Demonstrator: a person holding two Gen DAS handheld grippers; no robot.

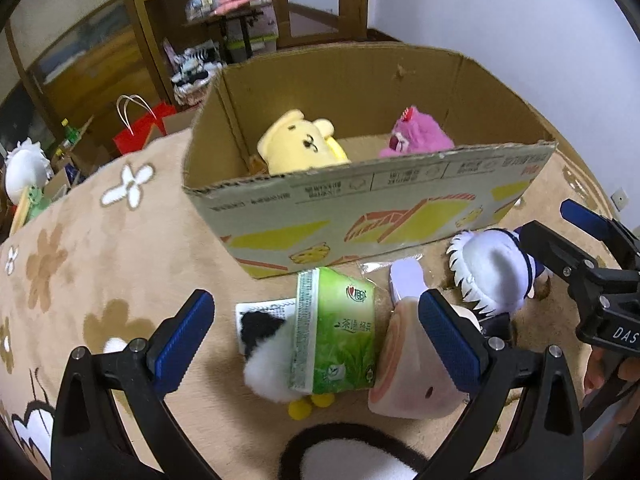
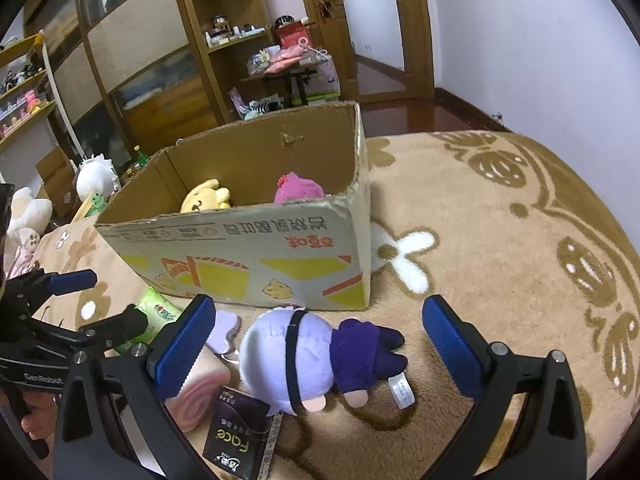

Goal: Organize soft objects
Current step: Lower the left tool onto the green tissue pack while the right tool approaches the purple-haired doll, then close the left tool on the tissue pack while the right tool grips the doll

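Both grippers' fingers gape wide, empty; right gripper (image 2: 314,354) is best closed across white-headed doll (image 2: 288,360) before cardboard box (image 2: 240,240).

Hand-held grippers: black frames, blue pads

Left hand-held gripper (image 1: 316,340) and right hand-held gripper (image 2: 320,344): black angular arms, ribbed blue finger pads, silver screws at the pivots. White lettering reads "GenRobot" on the left, "DAS" on the right.

I see a matt corrugated cardboard box (image 1: 360,208) with rough torn edges on a fuzzy plush blanket (image 2: 500,240); the green tissue pack (image 1: 340,332) looks glossy plastic, the white-haired doll (image 2: 296,356) soft fleece.
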